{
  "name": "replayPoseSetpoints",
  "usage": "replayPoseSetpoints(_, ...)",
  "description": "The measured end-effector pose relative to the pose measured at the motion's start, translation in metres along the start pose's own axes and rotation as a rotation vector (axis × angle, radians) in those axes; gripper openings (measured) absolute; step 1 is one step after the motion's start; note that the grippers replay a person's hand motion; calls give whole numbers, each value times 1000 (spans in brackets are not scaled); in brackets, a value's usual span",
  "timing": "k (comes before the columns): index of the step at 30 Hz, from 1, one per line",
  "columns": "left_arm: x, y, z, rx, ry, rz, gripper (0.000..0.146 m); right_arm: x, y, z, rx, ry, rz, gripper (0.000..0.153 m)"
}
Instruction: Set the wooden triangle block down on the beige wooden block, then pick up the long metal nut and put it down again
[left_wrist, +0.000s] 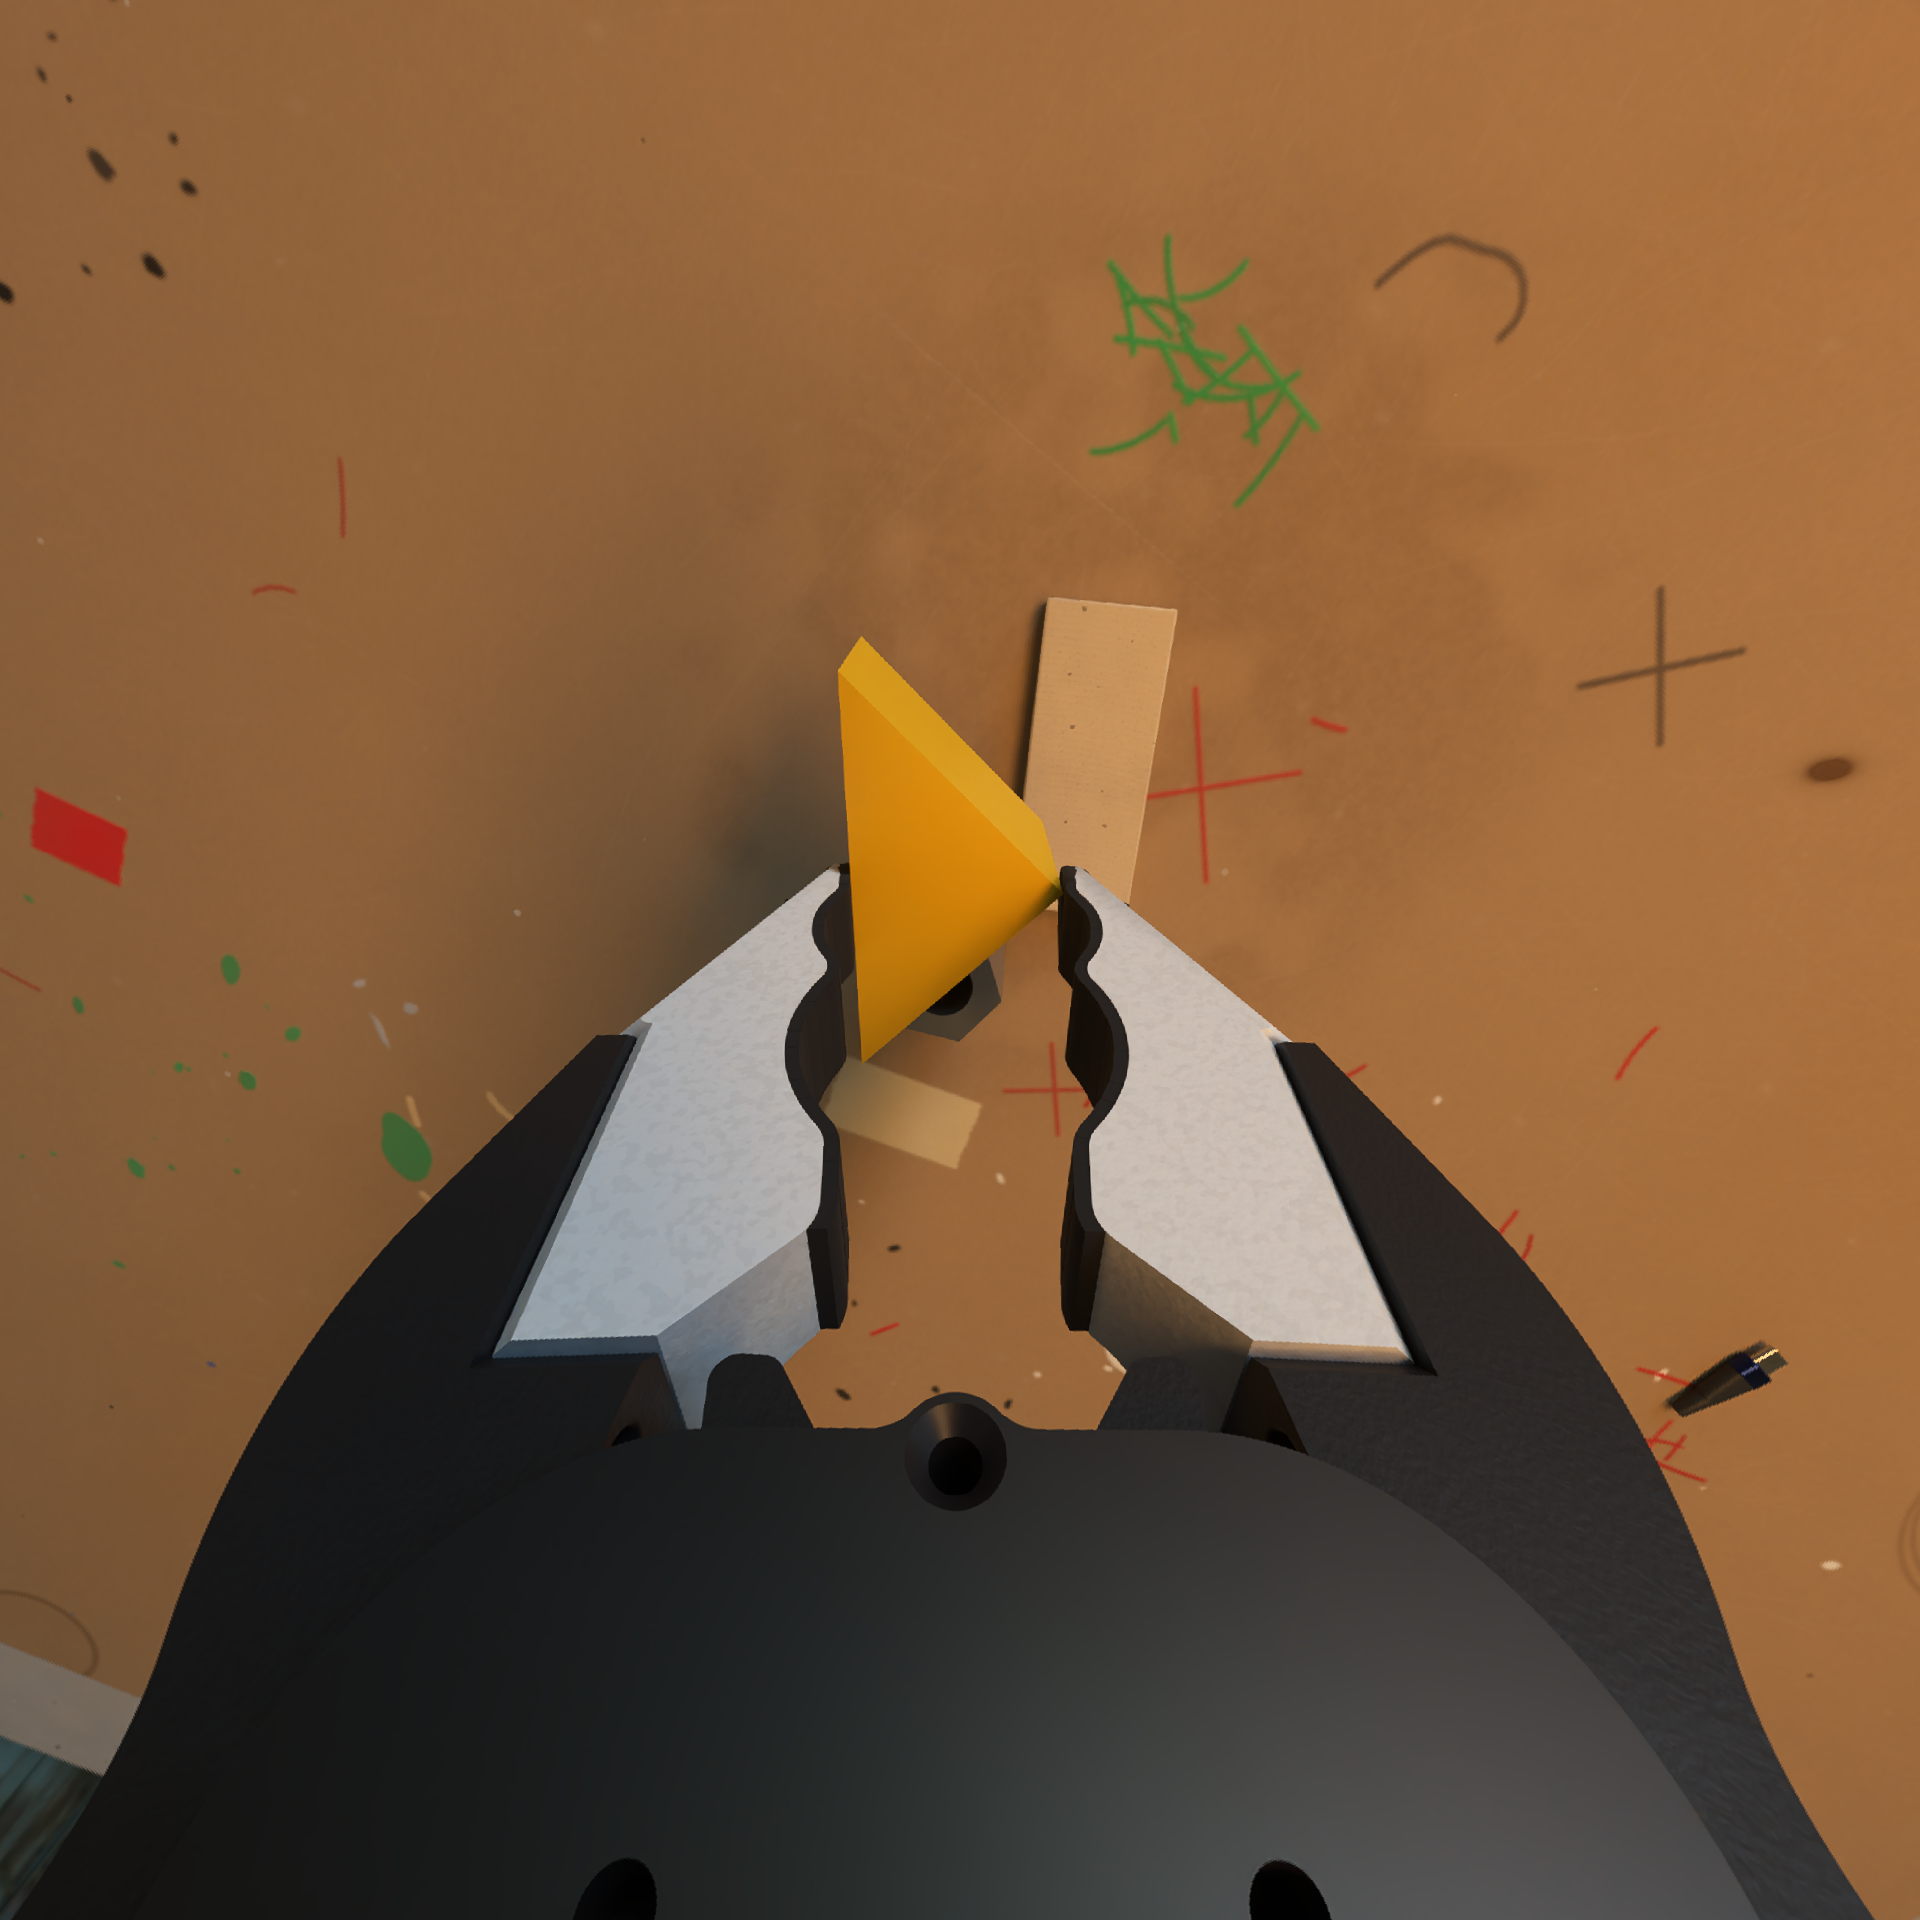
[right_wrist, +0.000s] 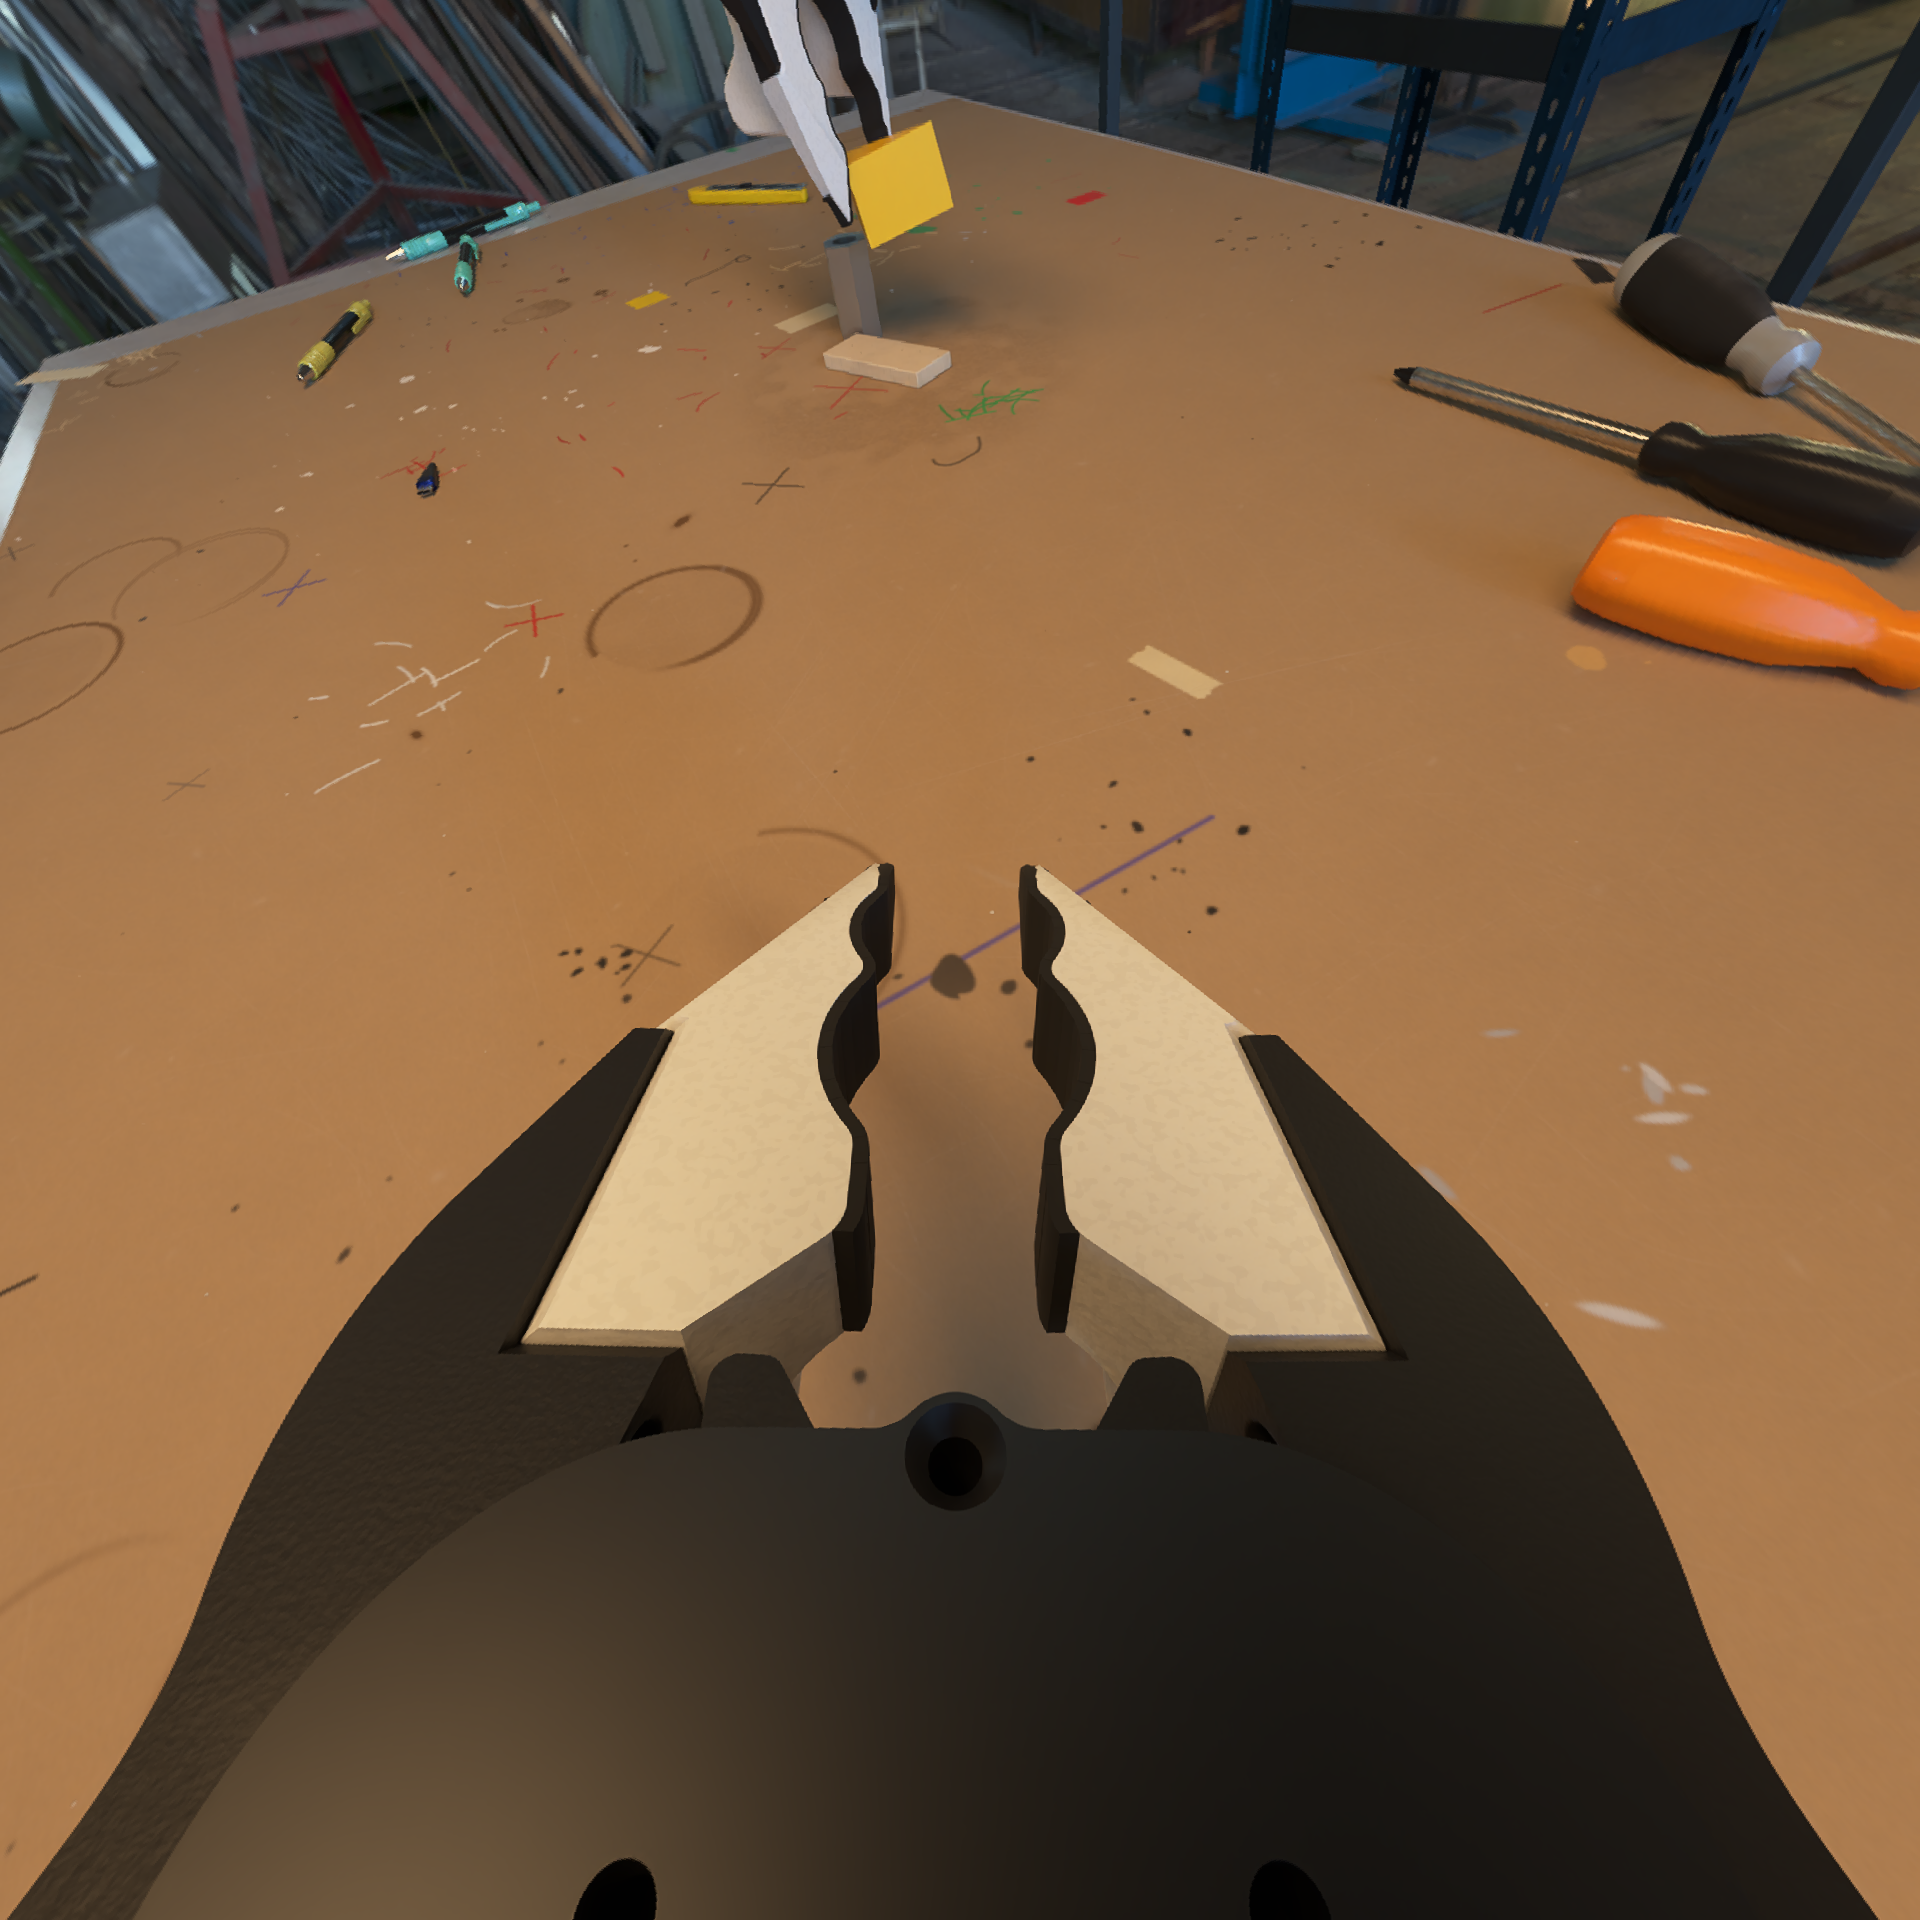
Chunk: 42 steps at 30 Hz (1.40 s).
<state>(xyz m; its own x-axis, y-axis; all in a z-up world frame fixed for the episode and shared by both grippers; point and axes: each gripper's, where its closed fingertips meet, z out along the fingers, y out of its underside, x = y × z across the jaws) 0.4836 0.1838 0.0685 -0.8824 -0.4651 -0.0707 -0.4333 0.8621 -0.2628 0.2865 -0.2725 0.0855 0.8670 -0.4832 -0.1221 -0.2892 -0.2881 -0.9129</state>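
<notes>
The left tongs (left_wrist: 954, 883) pinch the yellow triangle (left_wrist: 930, 852) and hold it in the air above the brown worktop (left_wrist: 520, 416). Directly under the triangle stands the upright grey nut (right_wrist: 852, 283). The beige block (right_wrist: 886, 360) lies flat just beside the nut. Well apart from the nut, the right tongs (right_wrist: 956, 883) hang spread and empty over the worktop.

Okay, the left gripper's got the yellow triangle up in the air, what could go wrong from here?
1. The left gripper pinches the wooden triangle block near one corner, so it may twist or slip.
2. The long metal nut stands upright right below the triangle; lowering carelessly could topple it.
3. The beige wooden block is narrow, so the triangle might land partly off it.
</notes>
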Motion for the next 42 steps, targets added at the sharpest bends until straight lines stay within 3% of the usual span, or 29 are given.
replayPoseSetpoints(19,33,2,42,-203,125,60,40,1,2,0,-5,0,6,24)
replayPoseSetpoints(21,30,2,38,-186,121,43,64,1,2,0,-4,0,7,24)
replayPoseSetpoints(24,16,3,20,-126,71,-35,70,1,2,0,-6,1,7,24)
replayPoseSetpoints(28,-5,21,2,-166,-51,-161,64,2,3,0,-8,1,9,24)
replayPoseSetpoints(37,-1,41,15,-316,2,-297,47,3,4,1,-11,8,9,24)
replayPoseSetpoints(39,-3,43,16,-333,-2,-307,26,5,4,1,-11,12,9,24)
replayPoseSetpoints(42,-9,41,17,-319,-29,-296,25,8,2,0,-2,31,2,24)
